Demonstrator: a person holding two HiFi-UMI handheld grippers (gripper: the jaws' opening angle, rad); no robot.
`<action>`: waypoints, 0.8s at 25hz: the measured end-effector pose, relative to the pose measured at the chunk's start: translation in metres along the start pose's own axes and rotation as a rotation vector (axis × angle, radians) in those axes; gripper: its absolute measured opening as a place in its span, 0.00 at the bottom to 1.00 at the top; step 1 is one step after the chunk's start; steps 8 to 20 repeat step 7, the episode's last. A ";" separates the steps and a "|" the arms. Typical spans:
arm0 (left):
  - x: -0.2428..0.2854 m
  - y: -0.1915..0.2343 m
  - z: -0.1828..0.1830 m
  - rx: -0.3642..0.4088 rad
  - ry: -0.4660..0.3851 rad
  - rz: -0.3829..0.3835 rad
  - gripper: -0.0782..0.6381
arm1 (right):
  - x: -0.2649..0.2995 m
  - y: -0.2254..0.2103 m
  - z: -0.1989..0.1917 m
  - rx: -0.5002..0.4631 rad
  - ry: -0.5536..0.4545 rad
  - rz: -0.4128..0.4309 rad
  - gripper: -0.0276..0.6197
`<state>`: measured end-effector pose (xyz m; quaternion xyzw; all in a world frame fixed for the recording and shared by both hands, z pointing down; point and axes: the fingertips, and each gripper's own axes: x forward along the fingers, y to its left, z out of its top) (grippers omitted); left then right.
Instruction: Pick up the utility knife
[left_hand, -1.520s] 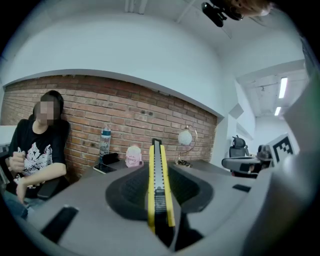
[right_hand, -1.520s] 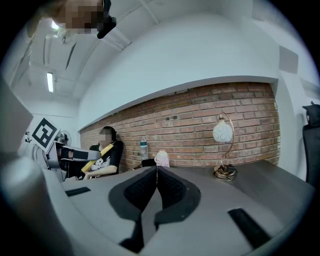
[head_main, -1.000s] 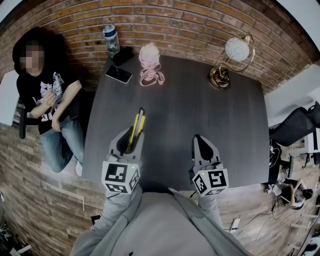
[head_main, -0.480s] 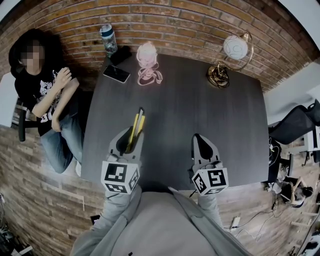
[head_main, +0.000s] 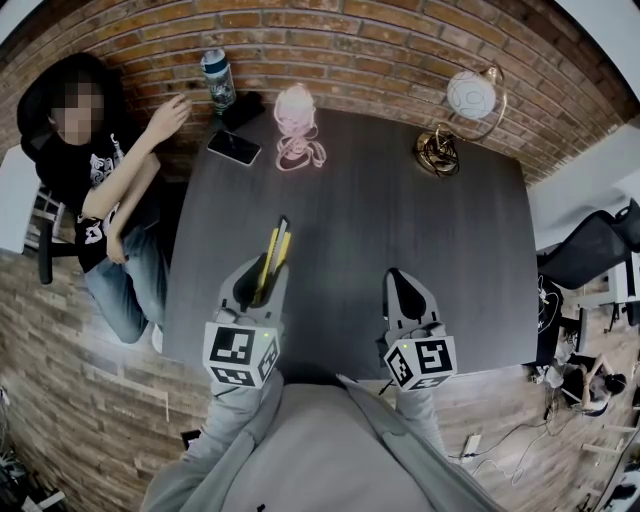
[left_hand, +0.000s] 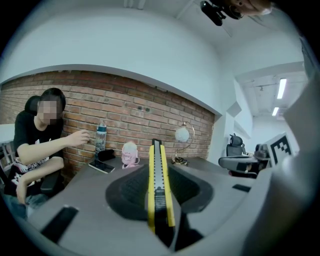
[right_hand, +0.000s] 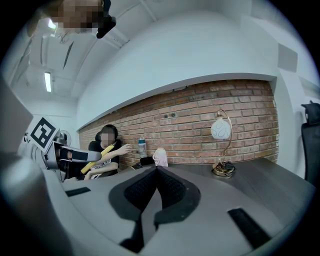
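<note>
A yellow and black utility knife (head_main: 271, 255) sticks out forward from my left gripper (head_main: 262, 272), whose jaws are shut on its body above the dark table (head_main: 400, 200). In the left gripper view the utility knife (left_hand: 159, 187) runs lengthwise between the two pads, its tip pointing at the brick wall. My right gripper (head_main: 400, 284) hangs over the near right part of the table, apart from the knife. Its jaws are pressed together with nothing between them (right_hand: 156, 172).
At the table's far left lie a phone (head_main: 234, 147), a water bottle (head_main: 216, 78) and a pink fan with a coiled cord (head_main: 296, 125). A globe lamp (head_main: 458, 125) stands far right. A person (head_main: 95, 190) sits left of the table, one hand reaching toward the bottle.
Both grippers and the knife have stayed still. The seated person's hand has risen from the chest and stretched toward the bottle at the table's far left corner.
</note>
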<state>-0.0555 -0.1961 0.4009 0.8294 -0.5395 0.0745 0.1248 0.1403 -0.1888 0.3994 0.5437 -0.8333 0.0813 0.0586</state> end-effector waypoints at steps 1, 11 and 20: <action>0.000 0.000 0.000 0.000 0.000 0.000 0.29 | -0.001 0.000 0.000 0.001 0.000 -0.001 0.07; -0.001 -0.003 0.000 0.003 0.000 -0.008 0.29 | -0.004 -0.001 0.000 0.008 -0.004 -0.008 0.07; -0.001 -0.003 0.000 0.003 0.000 -0.008 0.29 | -0.004 -0.001 0.000 0.008 -0.004 -0.008 0.07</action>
